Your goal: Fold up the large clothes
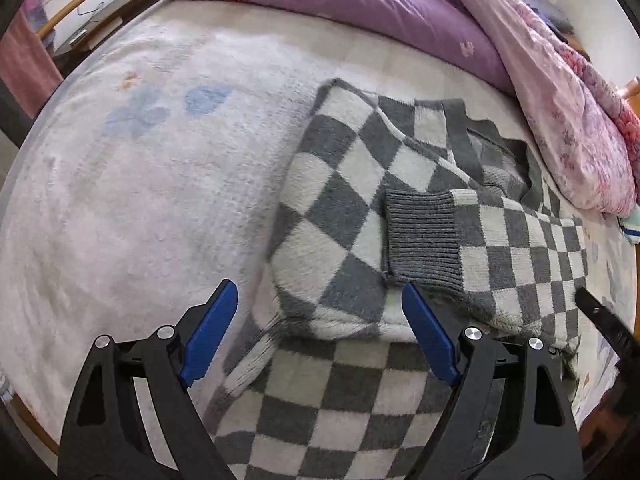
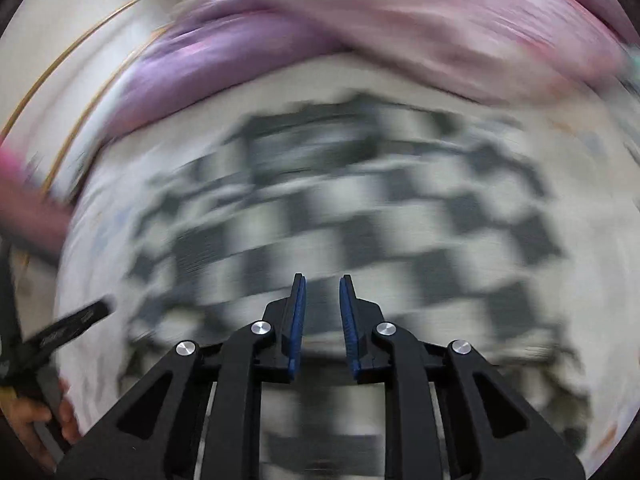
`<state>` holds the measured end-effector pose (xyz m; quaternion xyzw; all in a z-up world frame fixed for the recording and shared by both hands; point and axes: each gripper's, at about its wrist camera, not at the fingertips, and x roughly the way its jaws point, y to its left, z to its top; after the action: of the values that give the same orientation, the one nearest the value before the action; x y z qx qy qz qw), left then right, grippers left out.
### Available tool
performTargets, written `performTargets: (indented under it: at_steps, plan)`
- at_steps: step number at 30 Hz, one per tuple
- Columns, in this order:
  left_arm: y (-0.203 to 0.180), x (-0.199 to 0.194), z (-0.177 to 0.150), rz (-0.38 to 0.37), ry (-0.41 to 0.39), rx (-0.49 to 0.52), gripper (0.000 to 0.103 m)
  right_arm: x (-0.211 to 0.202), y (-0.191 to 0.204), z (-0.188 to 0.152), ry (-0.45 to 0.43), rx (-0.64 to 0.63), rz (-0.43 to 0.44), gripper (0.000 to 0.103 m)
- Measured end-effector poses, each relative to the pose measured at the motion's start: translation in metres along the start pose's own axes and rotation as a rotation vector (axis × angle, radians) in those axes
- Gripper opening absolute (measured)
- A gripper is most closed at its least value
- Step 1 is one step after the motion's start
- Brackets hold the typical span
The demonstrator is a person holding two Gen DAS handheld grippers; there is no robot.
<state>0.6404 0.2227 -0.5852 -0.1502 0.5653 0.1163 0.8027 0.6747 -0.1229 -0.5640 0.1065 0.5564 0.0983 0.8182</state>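
Note:
A grey-and-white checked sweater (image 1: 344, 184) lies on a pale fleece blanket (image 1: 140, 184). One sleeve is folded across the body, its grey ribbed cuff (image 1: 420, 236) near the middle. My left gripper (image 1: 318, 285) hovers over the sweater's lower part, jaws wide open and nothing pressed between the blue pads (image 1: 214, 332). In the right wrist view the sweater (image 2: 360, 220) is blurred by motion. My right gripper (image 2: 322, 277) hangs above it with a narrow gap between its pads and nothing in the gap. A black finger of the right gripper (image 1: 604, 320) shows at the left view's right edge.
A purple quilt (image 1: 360, 4) and a pink floral quilt (image 1: 568, 100) are heaped along the far side of the bed. A wooden bed rail (image 1: 76, 8) curves at the upper left. In the right wrist view a hand (image 2: 36, 420) holds the other gripper (image 2: 68, 328).

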Motion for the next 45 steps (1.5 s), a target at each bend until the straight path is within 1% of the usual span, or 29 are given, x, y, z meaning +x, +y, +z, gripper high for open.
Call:
performTargets:
  at_steps: [2,3,4,5,6,7,9,10,12,13,14,17,20,21,22,24,26,27,28,30,33,37,39,40,41,42,43,44,45]
  plan:
    - [-0.004,0.006,0.007,0.012,0.003,0.010,0.085,0.004,-0.043,0.004,0.014,0.089,-0.052,0.016]
    - [-0.005,0.010,0.011,0.011,0.011,0.012,0.085,0.015,-0.068,0.005,0.061,0.138,-0.084,0.016]
    - [-0.006,0.013,0.015,0.011,0.020,0.007,0.085,0.028,-0.086,0.001,0.115,0.184,-0.088,0.014]
    - [-0.006,0.016,0.019,0.012,0.028,0.002,0.085,0.039,-0.097,-0.004,0.153,0.221,-0.069,0.013]
    - [-0.007,0.020,0.025,0.010,0.036,0.003,0.085,0.056,-0.111,-0.008,0.219,0.265,-0.029,0.013]
    - [-0.009,0.024,0.030,0.012,0.043,0.006,0.085,0.058,-0.116,-0.008,0.214,0.276,-0.014,0.013]
    - [-0.010,0.029,0.043,0.004,0.058,0.000,0.085,0.056,-0.111,0.001,0.237,0.257,-0.030,0.016]
    - [-0.011,0.031,0.052,0.001,0.061,-0.010,0.085,0.049,-0.106,0.008,0.231,0.252,-0.029,0.019]
    - [-0.013,0.034,0.068,-0.003,0.059,-0.009,0.085,0.032,-0.097,0.028,0.164,0.230,0.000,0.027]
    - [-0.015,0.036,0.079,0.002,0.059,-0.004,0.086,0.027,-0.097,0.038,0.143,0.224,-0.006,0.040]
    - [-0.016,0.039,0.091,0.002,0.060,-0.005,0.086,0.024,-0.096,0.048,0.126,0.217,-0.006,0.045]
    - [-0.017,0.049,0.122,0.007,0.071,-0.013,0.086,0.027,-0.097,0.086,0.093,0.170,-0.028,0.047]
    - [-0.017,0.064,0.152,0.046,0.066,-0.007,0.086,0.039,-0.103,0.118,0.083,0.128,-0.088,0.049]
    - [-0.017,0.071,0.162,0.035,0.074,-0.014,0.086,0.046,-0.107,0.129,0.086,0.126,-0.098,0.050]
    - [-0.016,0.077,0.170,0.018,0.080,-0.022,0.086,0.052,-0.110,0.133,0.089,0.129,-0.109,0.050]
    - [-0.016,0.092,0.181,0.045,0.093,-0.014,0.086,0.068,-0.115,0.145,0.092,0.110,-0.172,0.051]
    - [-0.017,0.107,0.188,0.075,0.116,0.006,0.086,0.086,-0.122,0.144,0.124,0.067,-0.237,0.052]
    - [-0.018,0.117,0.191,0.075,0.134,0.016,0.086,0.095,-0.128,0.142,0.137,0.076,-0.254,0.052]
    - [-0.018,0.122,0.192,0.078,0.140,0.021,0.086,0.101,-0.134,0.141,0.134,0.096,-0.251,0.052]
    - [-0.020,0.134,0.192,0.093,0.155,0.039,0.086,0.103,-0.143,0.141,0.087,0.128,-0.230,0.055]
    - [-0.019,0.148,0.190,0.087,0.171,0.039,0.085,0.112,-0.151,0.141,0.040,0.127,-0.190,0.061]
    - [-0.021,0.158,0.187,0.083,0.171,0.046,0.085,0.131,-0.160,0.141,0.059,0.114,-0.090,0.064]
    - [-0.026,0.160,0.187,0.081,0.151,0.074,0.078,0.133,-0.165,0.141,0.045,0.105,-0.071,0.062]
    - [-0.029,0.159,0.187,0.074,0.142,0.092,0.067,0.132,-0.167,0.141,0.032,0.100,-0.059,0.052]
    - [-0.034,0.157,0.186,0.062,0.128,0.112,0.044,0.131,-0.170,0.142,0.019,0.095,-0.058,0.037]
    - [-0.040,0.154,0.184,0.030,0.117,0.136,0.033,0.129,-0.173,0.141,0.005,0.096,-0.044,0.030]
    - [-0.047,0.152,0.184,0.045,0.109,0.153,0.023,0.126,-0.175,0.141,0.000,0.102,-0.025,0.027]
    - [-0.051,0.148,0.182,0.066,0.093,0.170,0.019,0.123,-0.176,0.141,-0.007,0.102,-0.018,0.026]
    - [-0.054,0.142,0.179,0.075,0.072,0.178,0.018,0.117,-0.174,0.141,-0.023,0.096,-0.012,0.025]
